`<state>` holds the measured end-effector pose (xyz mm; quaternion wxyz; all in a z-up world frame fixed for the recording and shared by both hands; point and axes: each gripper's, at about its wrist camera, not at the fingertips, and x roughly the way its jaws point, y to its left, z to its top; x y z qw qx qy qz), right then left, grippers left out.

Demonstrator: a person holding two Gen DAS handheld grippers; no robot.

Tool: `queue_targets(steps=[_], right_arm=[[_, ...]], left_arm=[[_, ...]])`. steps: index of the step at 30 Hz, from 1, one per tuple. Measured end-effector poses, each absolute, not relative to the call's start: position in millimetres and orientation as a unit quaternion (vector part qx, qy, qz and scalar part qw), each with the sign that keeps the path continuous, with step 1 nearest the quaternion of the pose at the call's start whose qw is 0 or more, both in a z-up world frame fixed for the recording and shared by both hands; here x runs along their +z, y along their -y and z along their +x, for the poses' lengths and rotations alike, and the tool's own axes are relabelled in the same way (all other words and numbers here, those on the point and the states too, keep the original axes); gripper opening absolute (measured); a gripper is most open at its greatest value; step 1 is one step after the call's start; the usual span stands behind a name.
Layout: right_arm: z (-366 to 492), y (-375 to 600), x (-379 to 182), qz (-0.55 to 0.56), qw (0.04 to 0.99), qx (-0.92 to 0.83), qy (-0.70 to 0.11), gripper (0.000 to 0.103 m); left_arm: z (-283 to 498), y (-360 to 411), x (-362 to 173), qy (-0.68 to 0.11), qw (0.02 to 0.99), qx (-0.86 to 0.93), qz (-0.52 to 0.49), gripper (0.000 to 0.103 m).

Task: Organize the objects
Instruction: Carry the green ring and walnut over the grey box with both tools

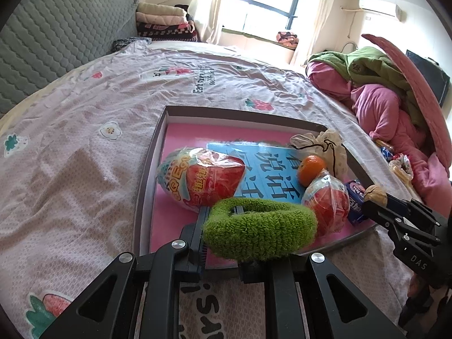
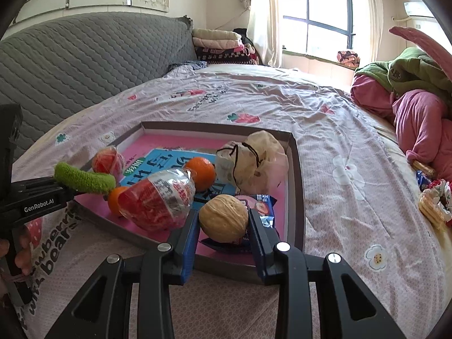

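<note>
Hovering over the near edge of the tray (image 2: 296,169), both grippers carry loads. The left gripper (image 1: 223,220) is fully closed, pinching a fuzzy green hair tie (image 1: 260,228) at the tray's 6 o'clock. The right gripper (image 2: 223,220) is part-open, clamped on a walnut (image 2: 223,217) toward 4 o'clock. Risk: released from here, the round walnut would likely roll off the blue packet (image 2: 264,204) beneath; the hair tie could snag on the pads.

A grey quilted headboard (image 2: 84,53), folded blankets (image 2: 220,45) and a window (image 2: 319,17) stand behind the bed.
</note>
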<state>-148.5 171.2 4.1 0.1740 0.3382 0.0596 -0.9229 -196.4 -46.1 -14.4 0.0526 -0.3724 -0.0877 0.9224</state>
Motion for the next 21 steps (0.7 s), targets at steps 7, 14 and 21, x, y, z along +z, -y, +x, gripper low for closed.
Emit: queue_targets(steps=[7,14,21], right_arm=[[-149,-170,1,0.339,0.174,-0.922,-0.064,0.035],[-148,-165,3,0.332,0.178,-0.924,-0.071,0.035],[-146,-150,-2,0.329,0.190,-0.920,-0.101,0.035]], left_arm=[[-200,44,-21,0.076,0.050,0.920,-0.381,0.018],[-201,44,-21,0.071,0.041,0.919,-0.385,0.018],[-211,44,-19,0.056,0.033,0.920,-0.387,0.018]])
